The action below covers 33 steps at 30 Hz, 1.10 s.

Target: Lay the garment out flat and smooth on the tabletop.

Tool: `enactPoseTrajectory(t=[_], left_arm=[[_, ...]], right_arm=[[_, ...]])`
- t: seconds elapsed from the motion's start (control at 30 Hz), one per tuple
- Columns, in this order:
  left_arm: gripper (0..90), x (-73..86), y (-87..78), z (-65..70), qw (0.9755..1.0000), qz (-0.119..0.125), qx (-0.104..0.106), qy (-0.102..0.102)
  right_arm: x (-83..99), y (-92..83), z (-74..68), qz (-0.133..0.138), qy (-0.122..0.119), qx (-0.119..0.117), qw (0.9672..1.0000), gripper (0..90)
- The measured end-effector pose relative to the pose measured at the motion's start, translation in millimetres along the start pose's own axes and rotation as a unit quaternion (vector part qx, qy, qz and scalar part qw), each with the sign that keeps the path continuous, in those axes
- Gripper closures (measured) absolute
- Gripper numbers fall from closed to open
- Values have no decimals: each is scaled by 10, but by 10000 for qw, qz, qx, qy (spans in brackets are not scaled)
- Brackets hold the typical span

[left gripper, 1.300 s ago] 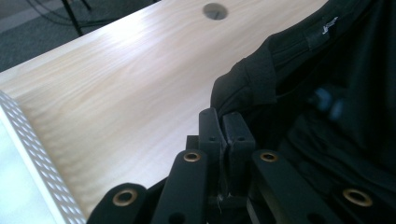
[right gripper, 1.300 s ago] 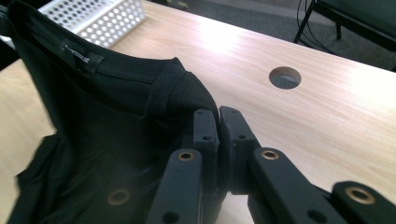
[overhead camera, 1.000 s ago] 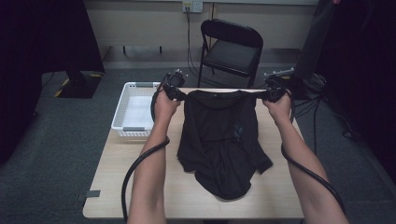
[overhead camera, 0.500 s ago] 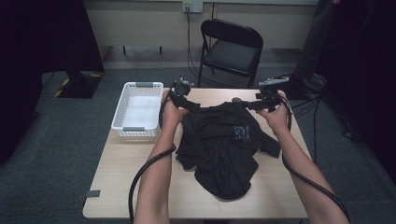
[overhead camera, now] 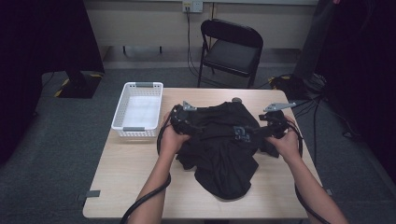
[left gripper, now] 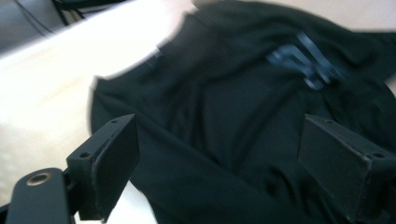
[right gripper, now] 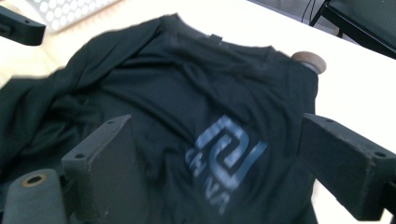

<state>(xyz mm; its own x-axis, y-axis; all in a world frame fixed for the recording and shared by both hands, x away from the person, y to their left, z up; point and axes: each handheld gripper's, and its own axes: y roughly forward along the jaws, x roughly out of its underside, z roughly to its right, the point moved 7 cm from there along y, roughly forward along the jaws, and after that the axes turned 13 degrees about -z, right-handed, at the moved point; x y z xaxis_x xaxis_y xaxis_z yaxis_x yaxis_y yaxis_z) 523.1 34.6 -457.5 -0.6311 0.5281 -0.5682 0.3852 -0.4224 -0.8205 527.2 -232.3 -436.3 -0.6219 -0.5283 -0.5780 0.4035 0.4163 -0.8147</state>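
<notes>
Both the left tool [overhead camera: 187, 122] and right tool [overhead camera: 268, 129] have just been opening, dropping the black shirt [overhead camera: 219, 149] mid-counter [overhead camera: 130, 186], nothing between their jaws, so regripping comes next.

Both tongs, left [overhead camera: 187, 122] and right [overhead camera: 268, 128], hover open over the crumpled black shirt [overhead camera: 219, 154].

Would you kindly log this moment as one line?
left claw: open, just opened | right claw: open, just opened | black T-shirt: crumpled on table, released
</notes>
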Motion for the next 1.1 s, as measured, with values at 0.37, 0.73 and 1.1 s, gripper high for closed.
enactPoseTrajectory(t=[0.37, 0.73, 1.1], left_arm=[[125, 738, 64, 349, 9988, -140, 441, 163], [111, 1225, 169, 353, 9971, -560, 221, 475], [78, 1282, 173, 343, 9977, -272, 352, 512]], right_arm=[[791, 124, -287, -245, -188, -198, 9993, 95], [1311, 274, -455, -629, -429, -196, 9969, 93], [1340, 320, -491, -478, -374, -263, 9978, 56]])
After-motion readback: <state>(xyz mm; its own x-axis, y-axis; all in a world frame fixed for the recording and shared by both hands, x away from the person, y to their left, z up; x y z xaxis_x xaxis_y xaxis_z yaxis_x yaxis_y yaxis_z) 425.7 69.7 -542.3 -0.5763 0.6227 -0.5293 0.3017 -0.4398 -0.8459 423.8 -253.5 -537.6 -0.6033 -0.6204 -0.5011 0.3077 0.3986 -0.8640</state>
